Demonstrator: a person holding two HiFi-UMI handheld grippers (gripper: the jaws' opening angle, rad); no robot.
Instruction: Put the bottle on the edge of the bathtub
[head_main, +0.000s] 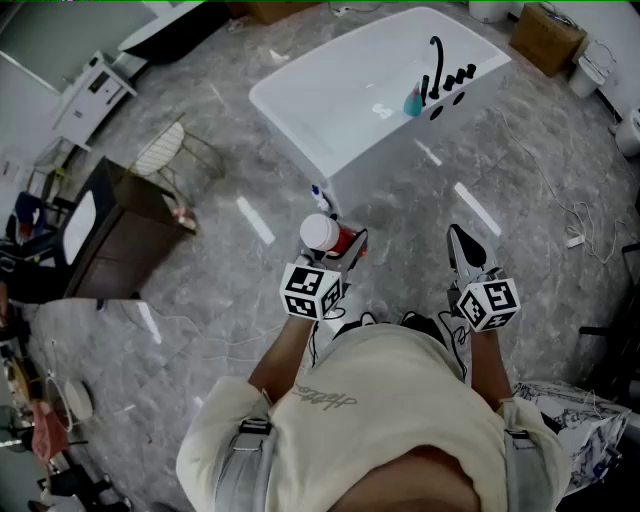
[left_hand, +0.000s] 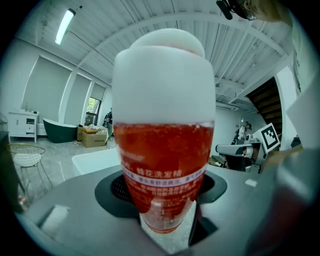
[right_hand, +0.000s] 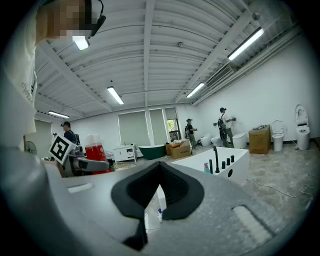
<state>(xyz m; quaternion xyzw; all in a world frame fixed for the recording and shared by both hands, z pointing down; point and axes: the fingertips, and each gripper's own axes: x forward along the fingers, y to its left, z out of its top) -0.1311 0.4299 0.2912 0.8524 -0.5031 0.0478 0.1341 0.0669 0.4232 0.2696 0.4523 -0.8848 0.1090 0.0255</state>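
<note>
A red bottle (head_main: 322, 234) with a white cap stands upright between the jaws of my left gripper (head_main: 340, 250), which is shut on it. In the left gripper view the bottle (left_hand: 162, 140) fills the middle and hides most of the scene. The white bathtub (head_main: 300, 100) lies ahead on the grey floor, its near corner a short way beyond the bottle. My right gripper (head_main: 462, 250) hangs to the right, shut with nothing in it. In the right gripper view its tips (right_hand: 160, 165) meet, with the bathtub (right_hand: 200, 162) beyond them and the bottle (right_hand: 95, 150) at the left.
A black faucet (head_main: 437, 70) and a teal bottle (head_main: 411, 103) sit at the tub's far right end. A small blue-capped bottle (head_main: 318, 192) stands by its near corner. A dark cabinet (head_main: 110, 235) and wire chair (head_main: 165, 150) are left, boxes (head_main: 547, 38) and cables (head_main: 585, 215) right.
</note>
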